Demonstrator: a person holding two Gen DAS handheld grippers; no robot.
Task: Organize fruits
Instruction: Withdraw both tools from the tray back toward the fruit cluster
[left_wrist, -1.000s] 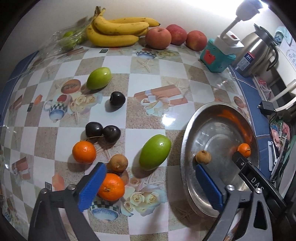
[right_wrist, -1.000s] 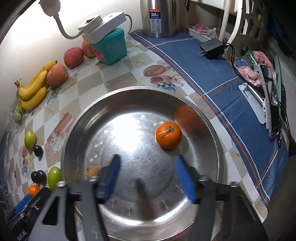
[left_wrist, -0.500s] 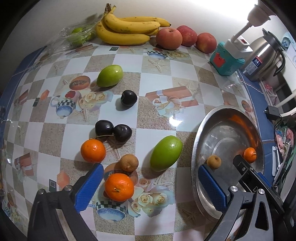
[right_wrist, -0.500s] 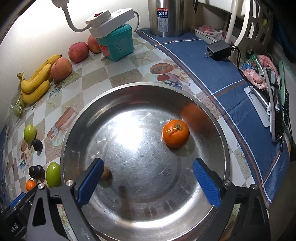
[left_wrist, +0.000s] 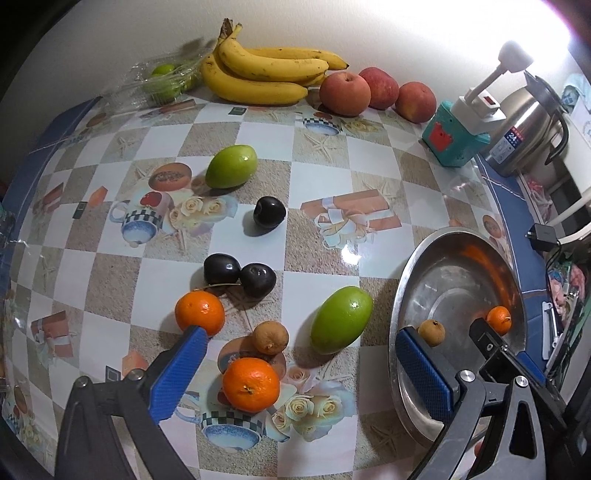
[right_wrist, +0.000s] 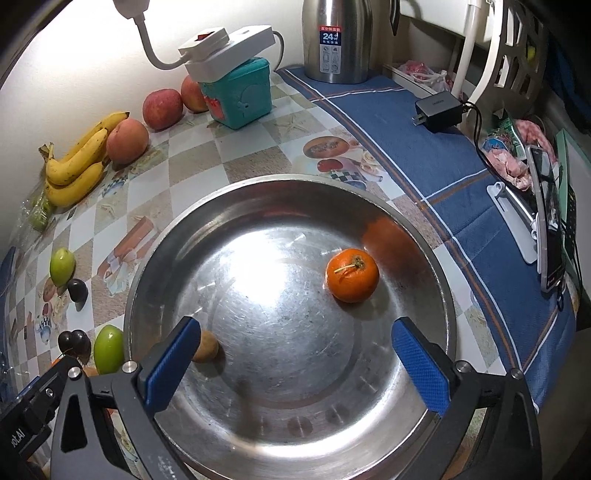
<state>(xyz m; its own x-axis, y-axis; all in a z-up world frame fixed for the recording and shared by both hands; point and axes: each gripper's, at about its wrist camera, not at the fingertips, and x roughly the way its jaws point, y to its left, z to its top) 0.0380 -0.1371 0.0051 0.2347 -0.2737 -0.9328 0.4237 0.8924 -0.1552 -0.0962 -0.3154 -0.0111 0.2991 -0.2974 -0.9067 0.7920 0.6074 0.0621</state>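
Both grippers' jaws gape empty: the right gripper (right_wrist: 295, 347) over the steel bowl (right_wrist: 424, 258) holding a tangerine (right_wrist: 352, 275), the left gripper (left_wrist: 299, 362) above a near tangerine (left_wrist: 251, 384) on the bench (left_wrist: 314, 155).

Lamp (right_wrist: 129, 5) glare whitens the wall and steel bowl (right_wrist: 229, 266); sharp focus, fisheye-bent edges, dark vignetted corners

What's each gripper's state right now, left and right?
Left gripper: open, empty, above the oranges on the table.
Right gripper: open, empty, over the steel bowl.
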